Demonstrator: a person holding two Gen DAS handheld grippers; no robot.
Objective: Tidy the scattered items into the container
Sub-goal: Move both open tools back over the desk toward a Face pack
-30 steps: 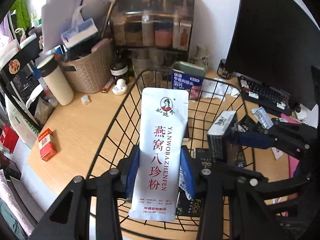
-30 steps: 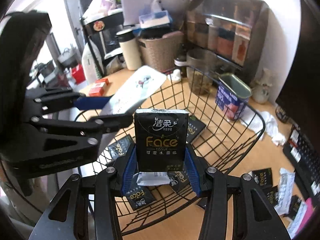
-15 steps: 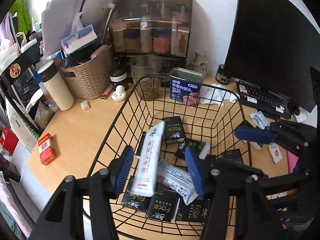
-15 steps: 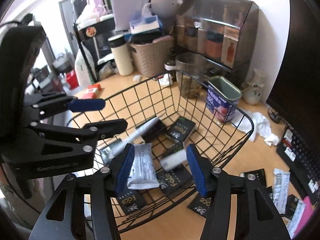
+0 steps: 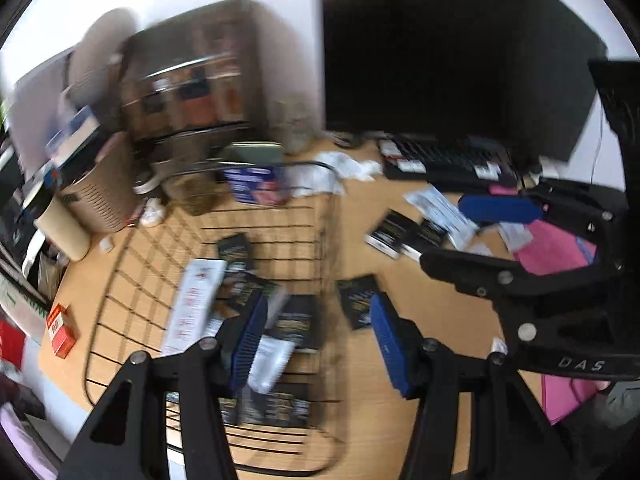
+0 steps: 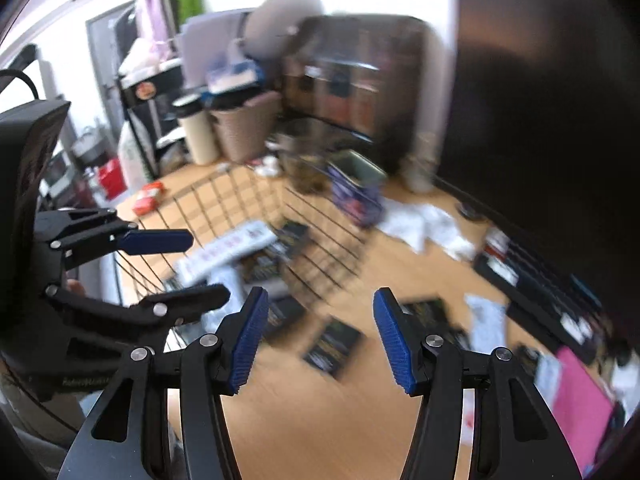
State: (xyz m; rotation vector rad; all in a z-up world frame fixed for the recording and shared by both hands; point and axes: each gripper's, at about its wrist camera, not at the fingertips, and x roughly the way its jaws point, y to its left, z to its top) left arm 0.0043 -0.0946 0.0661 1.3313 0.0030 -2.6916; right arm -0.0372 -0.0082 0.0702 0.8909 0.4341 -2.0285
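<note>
Since a second ago your pouch [image 5: 196,300] and tissue pack have dropped into the wire basket [image 5: 320,208], so both tools, left [image 5: 316,340] and right [image 6: 320,336], hang spread and empty. Glossy black packs [image 6: 332,346] lie flat on the wooden surface [image 6: 320,420] just beside the basket, awaiting pickup.

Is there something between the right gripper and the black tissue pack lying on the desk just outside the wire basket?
Nothing visible does. The right gripper is open and empty, and the black tissue pack lies on bare desk ahead of it, beside the wire basket, not behind its wall.
</note>
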